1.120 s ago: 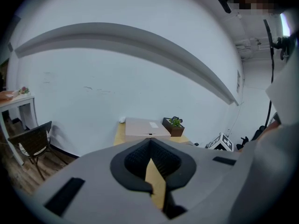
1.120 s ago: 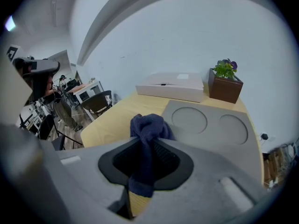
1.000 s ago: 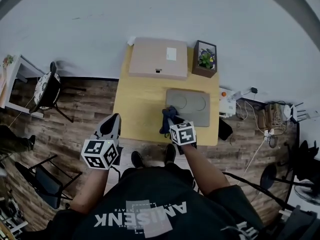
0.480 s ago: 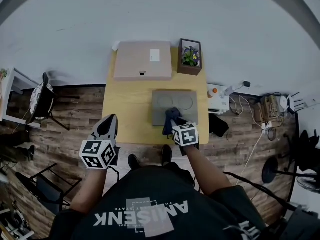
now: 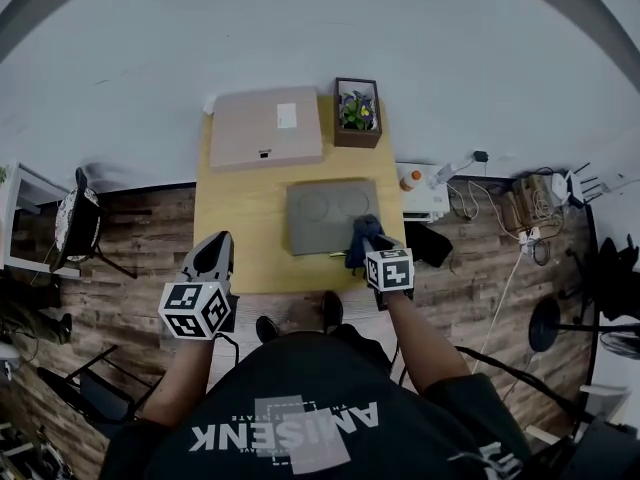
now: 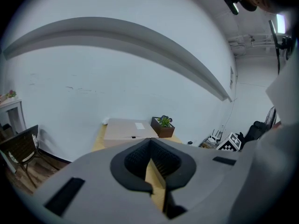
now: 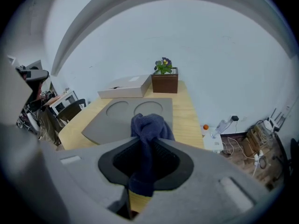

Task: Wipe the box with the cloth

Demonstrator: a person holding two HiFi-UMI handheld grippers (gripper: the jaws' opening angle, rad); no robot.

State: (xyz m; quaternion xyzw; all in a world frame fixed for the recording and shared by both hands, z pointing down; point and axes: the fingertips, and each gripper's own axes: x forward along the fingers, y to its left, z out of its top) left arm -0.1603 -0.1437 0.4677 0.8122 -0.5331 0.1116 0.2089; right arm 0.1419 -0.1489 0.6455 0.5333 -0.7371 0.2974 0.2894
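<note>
This looks like a bare office or lab workroom rather than a home. A blank white wall fills the top of the head view, and a wood-plank floor runs across the middle. One small wooden table stands against the wall at centre, with only a potted plant at its upper right corner for decoration. At the right of the frame, loose cables and plugs lie tangled on the floor, near a stand with a round base. Black chairs stand at the left, beside the corner of a white side table at the left edge.
</note>
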